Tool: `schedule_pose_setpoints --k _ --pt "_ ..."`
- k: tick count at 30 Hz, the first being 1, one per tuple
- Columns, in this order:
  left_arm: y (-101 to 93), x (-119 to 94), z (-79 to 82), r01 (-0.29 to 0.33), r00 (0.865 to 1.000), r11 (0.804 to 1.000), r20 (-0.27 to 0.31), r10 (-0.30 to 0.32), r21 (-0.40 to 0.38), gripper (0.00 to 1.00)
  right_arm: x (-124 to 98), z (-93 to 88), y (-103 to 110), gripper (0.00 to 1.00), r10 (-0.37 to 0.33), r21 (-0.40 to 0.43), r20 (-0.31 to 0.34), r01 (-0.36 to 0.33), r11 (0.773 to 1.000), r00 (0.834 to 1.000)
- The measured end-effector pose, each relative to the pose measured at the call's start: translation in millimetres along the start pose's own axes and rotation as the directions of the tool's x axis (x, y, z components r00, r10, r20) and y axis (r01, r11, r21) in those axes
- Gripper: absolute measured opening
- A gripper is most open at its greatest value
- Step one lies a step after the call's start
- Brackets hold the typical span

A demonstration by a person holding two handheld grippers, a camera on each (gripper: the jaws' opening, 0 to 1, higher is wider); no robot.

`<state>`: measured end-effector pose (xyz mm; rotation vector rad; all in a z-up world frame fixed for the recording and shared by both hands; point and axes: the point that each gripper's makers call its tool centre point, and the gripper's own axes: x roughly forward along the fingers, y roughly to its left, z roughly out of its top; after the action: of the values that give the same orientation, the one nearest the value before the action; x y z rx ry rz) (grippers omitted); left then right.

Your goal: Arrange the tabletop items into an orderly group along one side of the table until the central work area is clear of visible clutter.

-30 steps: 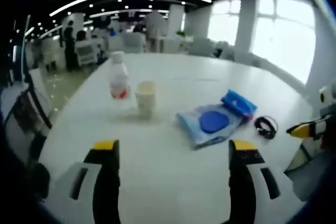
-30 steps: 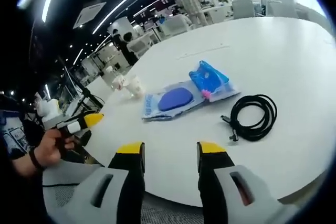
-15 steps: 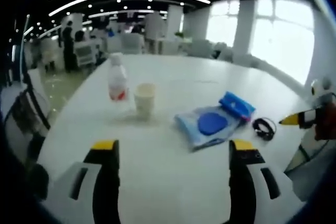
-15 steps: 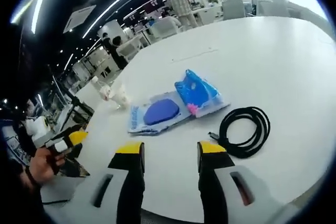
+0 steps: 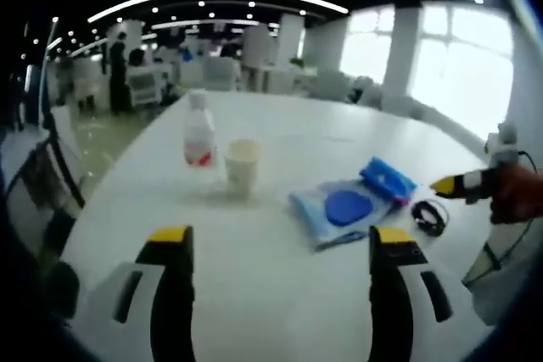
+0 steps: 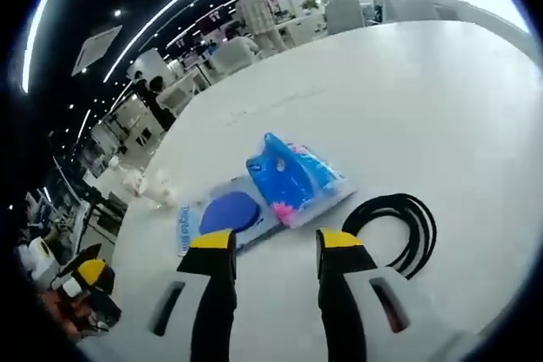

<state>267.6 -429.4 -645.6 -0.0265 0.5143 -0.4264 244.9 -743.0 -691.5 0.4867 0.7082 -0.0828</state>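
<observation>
On the white table (image 5: 280, 235) a plastic bottle with a red label (image 5: 199, 130) stands beside a paper cup (image 5: 242, 165). To their right lie a clear pouch with a blue disc (image 5: 339, 209), a blue packet (image 5: 386, 180) and a coiled black cable (image 5: 430, 214). My left gripper (image 5: 280, 247) stands open over bare table in front of them. My right gripper (image 6: 267, 247) is open too, just short of the pouch (image 6: 225, 214), the blue packet (image 6: 293, 177) and the cable (image 6: 399, 226). The right gripper's yellow tip (image 5: 450, 184) shows at the right of the left gripper view.
Chairs (image 5: 38, 201) stand along the table's left edge. Behind the table is an open office with desks, chairs and people standing (image 5: 119, 61). Bright windows (image 5: 458, 57) line the right side. The left gripper (image 6: 85, 281), held in a hand, shows at the lower left of the right gripper view.
The right gripper has moved forward over the table, closer to the pouch, packet and cable. The left gripper view has shifted only slightly. Nothing on the table has moved.
</observation>
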Motion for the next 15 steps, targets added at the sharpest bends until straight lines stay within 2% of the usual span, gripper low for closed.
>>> schedule_pose_setpoints --k 1,5,15 --pt "-0.2 0.1 -0.2 0.0 1.0 1.0 -0.001 0.0 0.004 0.82 4.5 -0.2 -3.8 0.37 -0.012 0.034 0.0 0.012 0.999 1.0" --pt "1.7 2.3 -1.4 -0.001 1.0 1.0 -0.005 0.001 0.006 0.82 16.2 2.2 -9.1 0.36 -0.015 0.08 0.011 0.014 0.997 1.0" --pt "10.0 5.7 -5.7 -0.022 1.0 0.999 -0.018 0.022 -0.023 0.8 51.5 4.1 -29.3 0.36 -0.043 0.198 -0.031 0.048 0.979 0.999"
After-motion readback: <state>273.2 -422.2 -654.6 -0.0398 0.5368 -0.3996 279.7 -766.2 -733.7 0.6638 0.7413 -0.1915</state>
